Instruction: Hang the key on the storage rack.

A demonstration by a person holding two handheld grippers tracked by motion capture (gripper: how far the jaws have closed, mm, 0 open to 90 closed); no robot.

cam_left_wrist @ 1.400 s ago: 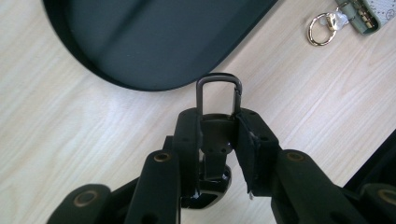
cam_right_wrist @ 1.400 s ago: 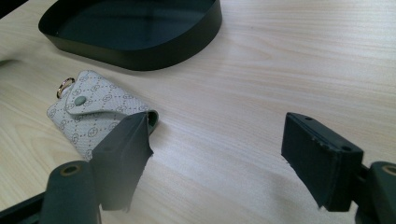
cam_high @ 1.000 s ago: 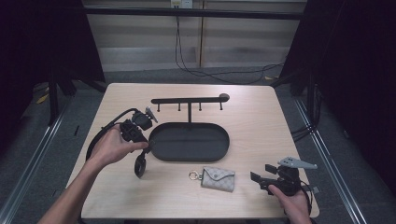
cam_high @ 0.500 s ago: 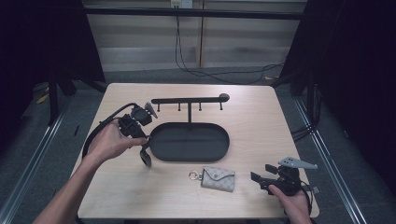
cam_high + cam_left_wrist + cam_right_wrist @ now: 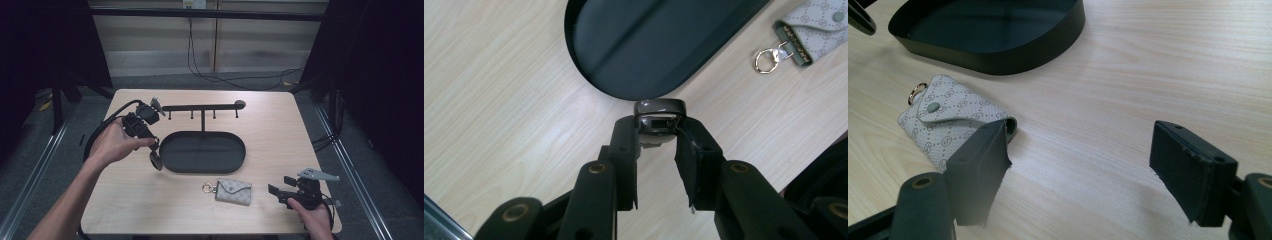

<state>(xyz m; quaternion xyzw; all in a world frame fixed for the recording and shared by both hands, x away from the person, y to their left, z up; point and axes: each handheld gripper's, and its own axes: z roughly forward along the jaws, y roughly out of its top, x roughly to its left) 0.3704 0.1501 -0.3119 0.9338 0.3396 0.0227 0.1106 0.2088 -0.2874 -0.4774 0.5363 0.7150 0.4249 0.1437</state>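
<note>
Overhead, high view: left tool point(image 5: 154, 159) held in the left hand point(image 5: 114, 145) above the left part of the wooden surface point(image 5: 125, 200), jaws pointing down, pinching a small dark key fob point(image 5: 156, 161) just beside the left end of the black oval tray point(image 5: 172, 162). Black rack with hooks point(image 5: 202, 107) standing behind the tray. Grey patterned key pouch point(image 5: 233, 191) with a gold ring point(image 5: 207, 188), lying flat on the surface in front of the tray. Right tool point(image 5: 278, 191) in the right hand point(image 5: 310, 220) near the front right corner, jaws spread, aimed toward the pouch, apart from it.

Next, left gripper view: both black jaws pressed onto the dark key fob point(image 5: 659, 116), raised above the surface, tray point(image 5: 584, 75) rim just beyond it. Pouch point(image 5: 819, 25) and ring point(image 5: 766, 60) at upper right.

Lastly, right gripper view: jaws wide apart, nothing between them but bare wood. Pouch point(image 5: 943, 130) lying beside the left jaw, flap snapped shut. Tray point(image 5: 1048, 45) behind it.
</note>
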